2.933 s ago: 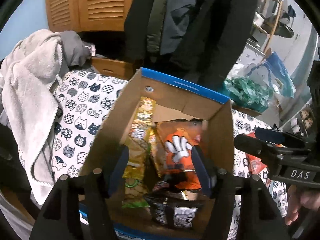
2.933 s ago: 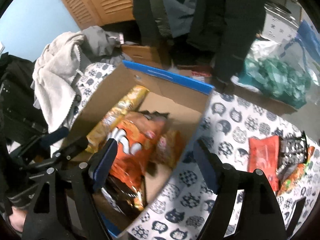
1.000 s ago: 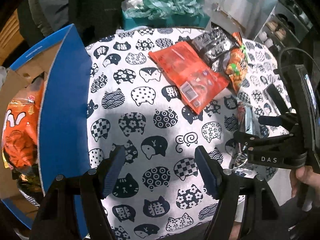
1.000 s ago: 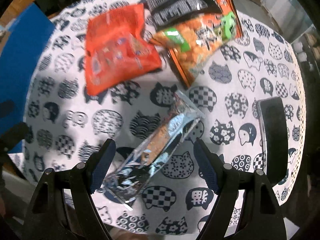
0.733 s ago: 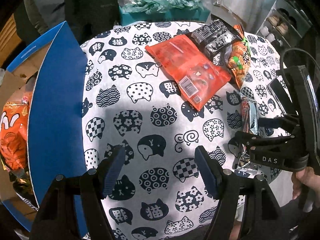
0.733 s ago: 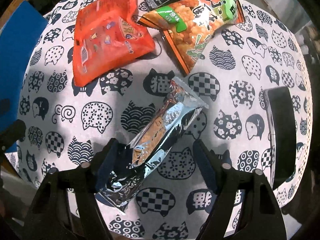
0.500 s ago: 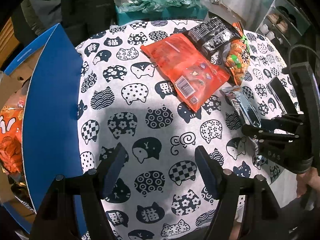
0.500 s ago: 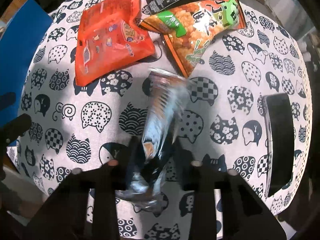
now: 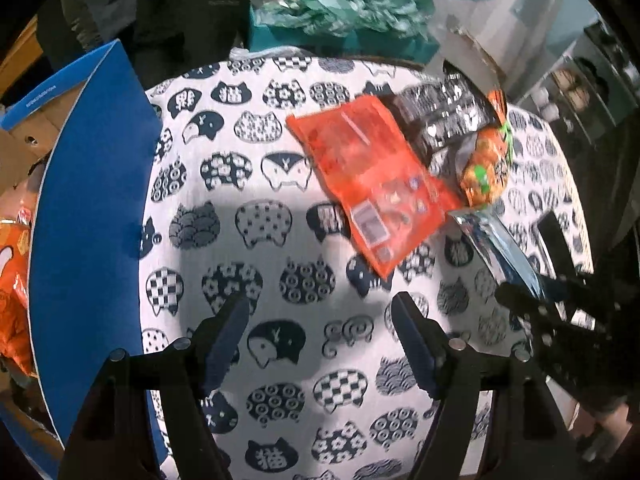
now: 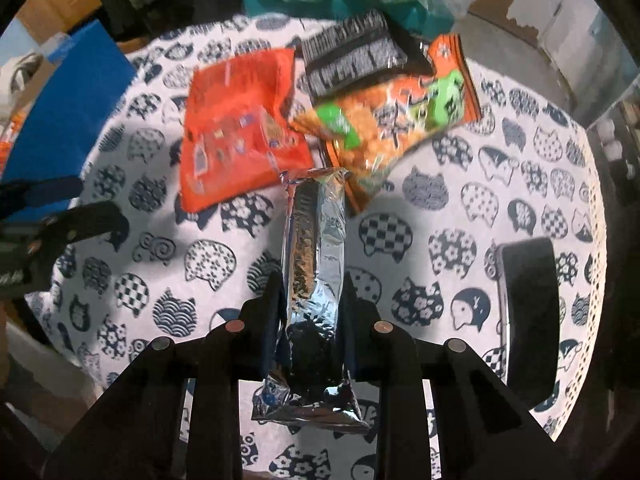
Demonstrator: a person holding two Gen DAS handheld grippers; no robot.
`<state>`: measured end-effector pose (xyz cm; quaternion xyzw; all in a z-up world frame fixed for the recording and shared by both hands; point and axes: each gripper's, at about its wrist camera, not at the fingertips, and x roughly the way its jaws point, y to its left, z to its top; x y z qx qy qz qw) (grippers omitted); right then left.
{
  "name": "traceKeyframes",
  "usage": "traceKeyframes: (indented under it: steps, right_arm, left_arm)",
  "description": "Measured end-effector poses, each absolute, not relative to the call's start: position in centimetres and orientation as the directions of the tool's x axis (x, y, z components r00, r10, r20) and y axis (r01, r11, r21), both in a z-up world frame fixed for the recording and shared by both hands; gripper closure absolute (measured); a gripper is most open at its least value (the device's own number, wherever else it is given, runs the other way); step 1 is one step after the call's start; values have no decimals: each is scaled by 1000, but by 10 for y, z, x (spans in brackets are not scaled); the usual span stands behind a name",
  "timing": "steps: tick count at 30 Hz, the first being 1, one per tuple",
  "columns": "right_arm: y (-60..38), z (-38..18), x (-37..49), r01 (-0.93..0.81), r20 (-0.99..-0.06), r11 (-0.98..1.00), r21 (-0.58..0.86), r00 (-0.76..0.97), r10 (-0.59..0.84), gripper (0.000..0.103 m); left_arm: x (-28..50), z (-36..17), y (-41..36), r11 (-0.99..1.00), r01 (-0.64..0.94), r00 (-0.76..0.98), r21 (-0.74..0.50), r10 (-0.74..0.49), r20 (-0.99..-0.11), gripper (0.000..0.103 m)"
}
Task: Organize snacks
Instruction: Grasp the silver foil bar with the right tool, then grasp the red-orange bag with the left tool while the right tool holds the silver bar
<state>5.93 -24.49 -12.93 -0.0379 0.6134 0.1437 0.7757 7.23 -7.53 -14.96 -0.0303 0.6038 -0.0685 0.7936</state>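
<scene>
Across the round tabletop [image 9: 280, 208], covered in a white cloth printed with dark cat faces, both grippers point steeply down from above. At the tabletop's left edge stands a cardboard box with a blue flap [image 9: 92, 216], and orange snack bags [image 9: 12, 272] show inside it. Beyond the far edge sits a teal bin stuffed with green crumpled plastic [image 9: 340, 12].

Three snack packs lie together toward the far right of the tabletop: a flat red-orange pouch [image 10: 240, 128], an orange and green bag of crackers [image 10: 392, 120] whose corner sits just beside it, and a black packet with white print [image 10: 352, 60] resting partly on the cracker bag. A dark flat device [image 10: 528, 316] lies near the right edge, well apart from the snacks.

The right gripper [image 10: 312, 304] has its fingers clamped tight on a long silver foil snack pack [image 10: 314, 256], which sticks out forward between them, its far end near the red-orange pouch; from the left camera the pack is seen tilted, clear of the cloth.

The left gripper [image 9: 320, 332] hangs over bare cloth near the box, its fingers [image 9: 224, 340] easing apart with nothing between them.
</scene>
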Motion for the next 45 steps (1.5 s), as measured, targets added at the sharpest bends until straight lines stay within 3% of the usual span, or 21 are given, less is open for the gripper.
traceKeyframes:
  steps: [14, 20, 34, 45]
  right_arm:
    - [-258, -76, 53, -276, -920, 954, 116, 331, 208, 78]
    - [-275, -86, 82, -227, -910, 969, 97, 374, 179, 78]
    - [-313, -106, 112, -136, -903, 981, 138, 390, 181, 78]
    - [-318, -111, 117, -120, -904, 982, 147, 387, 183, 78]
  left_arm:
    - [110, -156, -93, 981, -4, 242, -196, -190, -952, 23]
    - [132, -162, -100, 979, -60, 237, -194, -175, -956, 17]
    - [176, -174, -116, 955, -182, 232, -232, -188, -954, 17]
    - [180, -201, -134, 962, -199, 203, -187, -146, -968, 15]
